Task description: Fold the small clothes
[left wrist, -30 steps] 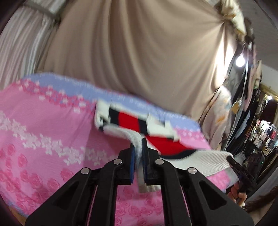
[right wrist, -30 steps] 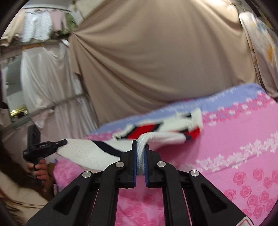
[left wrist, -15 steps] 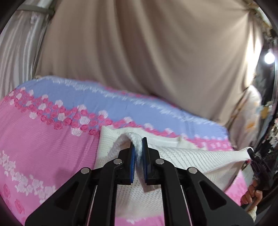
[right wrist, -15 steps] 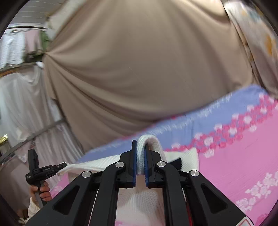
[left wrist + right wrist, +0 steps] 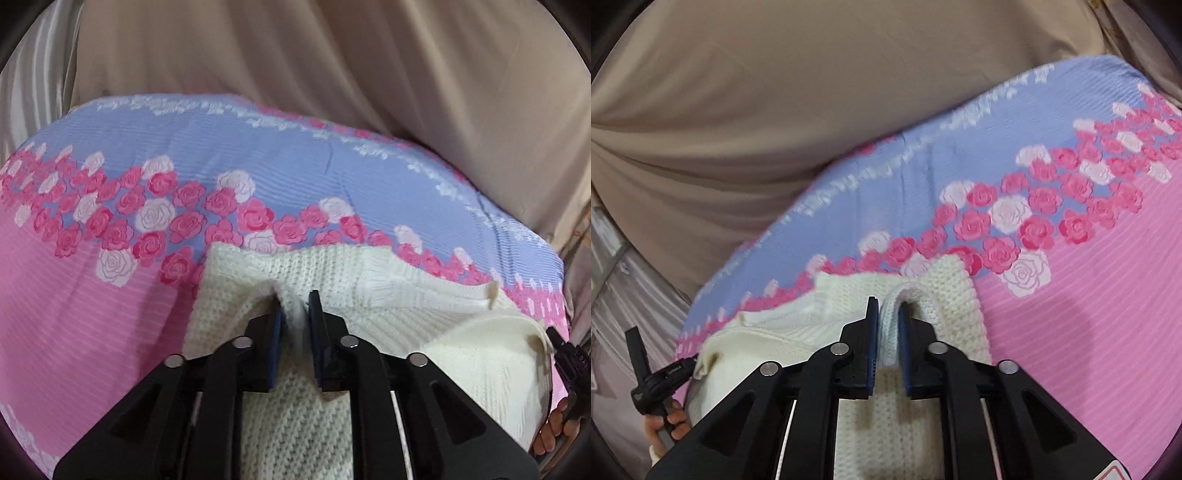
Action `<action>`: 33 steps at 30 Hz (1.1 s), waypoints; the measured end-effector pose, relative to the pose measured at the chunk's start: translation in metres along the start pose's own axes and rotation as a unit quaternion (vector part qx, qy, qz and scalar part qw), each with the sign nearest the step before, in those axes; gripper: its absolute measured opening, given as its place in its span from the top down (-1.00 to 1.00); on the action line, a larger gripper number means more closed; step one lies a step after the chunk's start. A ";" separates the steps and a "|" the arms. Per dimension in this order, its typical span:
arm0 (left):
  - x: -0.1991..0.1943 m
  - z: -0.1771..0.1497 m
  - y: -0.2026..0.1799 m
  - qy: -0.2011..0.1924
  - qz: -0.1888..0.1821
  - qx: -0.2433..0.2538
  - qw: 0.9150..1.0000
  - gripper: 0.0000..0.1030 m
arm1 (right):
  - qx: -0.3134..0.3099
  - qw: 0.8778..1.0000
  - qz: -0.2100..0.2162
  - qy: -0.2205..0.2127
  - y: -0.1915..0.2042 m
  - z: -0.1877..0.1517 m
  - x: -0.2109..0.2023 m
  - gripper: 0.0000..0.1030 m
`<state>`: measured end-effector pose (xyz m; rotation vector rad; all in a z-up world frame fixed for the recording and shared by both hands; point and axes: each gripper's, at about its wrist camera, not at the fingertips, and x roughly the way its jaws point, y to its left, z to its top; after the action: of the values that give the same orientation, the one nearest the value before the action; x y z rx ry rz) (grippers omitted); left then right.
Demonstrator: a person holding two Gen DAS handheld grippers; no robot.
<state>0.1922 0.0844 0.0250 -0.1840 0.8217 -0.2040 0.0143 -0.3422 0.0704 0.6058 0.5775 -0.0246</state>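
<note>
White knit garment (image 5: 369, 295) lies folded on bed, on pink rose-print sheet (image 5: 92, 295), far edge against rose band where pink meets blue. Left claw (image 5: 294, 306) at garment's left far corner, jaws opening, fold of knit between pads, grip looks slackened. Right claw (image 5: 887, 308) at right far corner, jaws opening, raised loop of knit between pads, possibly touching. Beige curtain (image 5: 332, 55) behind bed.
</note>
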 end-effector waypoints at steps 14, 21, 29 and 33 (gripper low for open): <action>-0.109 -0.111 0.050 0.012 -0.024 -0.021 0.999 -0.65 | -0.062 0.994 -0.082 0.032 -0.007 -0.137 -0.110 -0.18; -0.125 -0.117 0.049 0.008 -0.050 -0.036 0.998 0.75 | -0.051 0.998 -0.036 0.015 0.003 -0.129 -0.121 0.88; -0.139 -0.153 0.075 0.053 -0.020 -0.025 0.998 0.80 | -0.040 0.994 -0.104 0.019 -0.033 -0.145 -0.170 0.99; -0.141 -0.164 0.070 0.046 -0.002 -0.018 0.999 0.73 | -0.021 0.990 -0.136 0.042 -0.053 -0.159 -0.168 0.92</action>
<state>-0.0150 0.1731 -0.0021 -0.2109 0.9178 -0.2022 -0.2177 -0.3238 0.0232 0.4848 0.7377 -0.2429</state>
